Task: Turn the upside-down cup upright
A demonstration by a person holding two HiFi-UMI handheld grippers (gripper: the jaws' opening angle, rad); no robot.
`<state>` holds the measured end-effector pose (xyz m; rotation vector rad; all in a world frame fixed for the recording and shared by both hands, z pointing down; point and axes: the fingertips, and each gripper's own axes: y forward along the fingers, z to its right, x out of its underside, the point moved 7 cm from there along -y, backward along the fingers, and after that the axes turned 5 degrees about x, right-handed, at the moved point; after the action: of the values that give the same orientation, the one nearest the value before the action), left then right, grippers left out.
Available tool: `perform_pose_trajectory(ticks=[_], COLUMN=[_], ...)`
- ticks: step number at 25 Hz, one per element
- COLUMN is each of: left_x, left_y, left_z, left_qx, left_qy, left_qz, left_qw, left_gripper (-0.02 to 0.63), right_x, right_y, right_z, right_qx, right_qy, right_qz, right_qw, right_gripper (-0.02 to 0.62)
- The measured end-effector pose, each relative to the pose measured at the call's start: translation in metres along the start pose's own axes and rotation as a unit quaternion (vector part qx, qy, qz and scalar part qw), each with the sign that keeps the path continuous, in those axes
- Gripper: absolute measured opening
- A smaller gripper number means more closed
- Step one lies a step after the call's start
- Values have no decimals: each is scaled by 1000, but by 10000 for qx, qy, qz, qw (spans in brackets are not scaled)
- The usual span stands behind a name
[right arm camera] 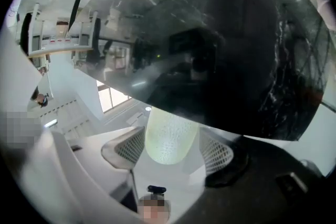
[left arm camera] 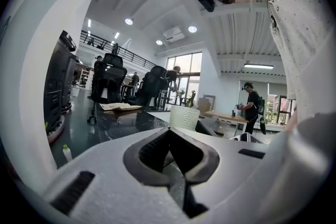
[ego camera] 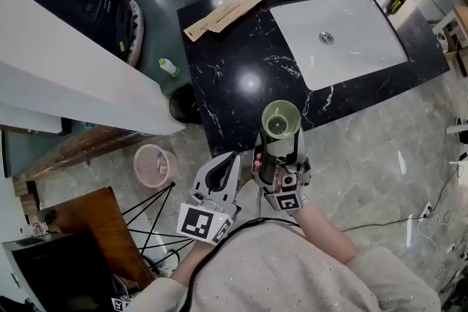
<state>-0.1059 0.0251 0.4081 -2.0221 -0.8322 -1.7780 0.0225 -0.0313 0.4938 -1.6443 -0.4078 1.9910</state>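
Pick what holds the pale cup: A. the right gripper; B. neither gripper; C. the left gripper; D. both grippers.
A: in the right gripper view the cup sits clamped between the jaws of the right gripper, while the left gripper has its jaws together on nothing.

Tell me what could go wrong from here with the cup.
1. The cup, mouth up in the right gripper, is right at the near edge of the black counter. Released there, it might tip off onto the floor.
2. The left gripper is shut, empty and off to the side, so it probably could not steady a slip.
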Motion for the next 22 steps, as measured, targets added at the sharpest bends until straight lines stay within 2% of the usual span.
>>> perform_pose_trajectory(ticks=[4,7,11,13,15,16,18,19,21,22], left_x=[2,1,3,3,4,5,5,5,5,5], left_y=[2,2,2,3,6,7,11,14,19,22], left_z=[2,5,8,9,10,11,14,16,19,21], left_qx=[18,29,18,31,50,59,105,144,230,267], left_qy=[-16,-24,-56,-60,-68,-82,-116,-122,-120,-122], left_qz=[-18,-10,19,56,107,135,198,238,321,356], left_qw=[10000,10000,10000,10000,9999,9999,9997,9995,9991,9989], left_gripper=[6,6,6,6,6,6,6,6,6,6], right_x=[3,11,21,29,42,50,63,67,70,69], right_y=[-5,-9,-20,-25,-26,-26,-24,-23,-22,-21], right_z=[1,0,3,1,-5,-9,-18,-23,-34,-40], right_qx=[64,185,881,1364,1846,2094,2547,2738,3092,3289], right_qy=[-92,-179,-702,-1211,-1964,-2409,-3263,-3625,-4352,-4790], right_qz=[-107,-447,-769,-911,-1281,-1531,-1950,-2047,-2056,-2042], right_qw=[9999,9987,9907,9790,9544,9352,8892,8670,8202,7878], right_gripper=[327,327,327,327,327,325,316,280,142,80])
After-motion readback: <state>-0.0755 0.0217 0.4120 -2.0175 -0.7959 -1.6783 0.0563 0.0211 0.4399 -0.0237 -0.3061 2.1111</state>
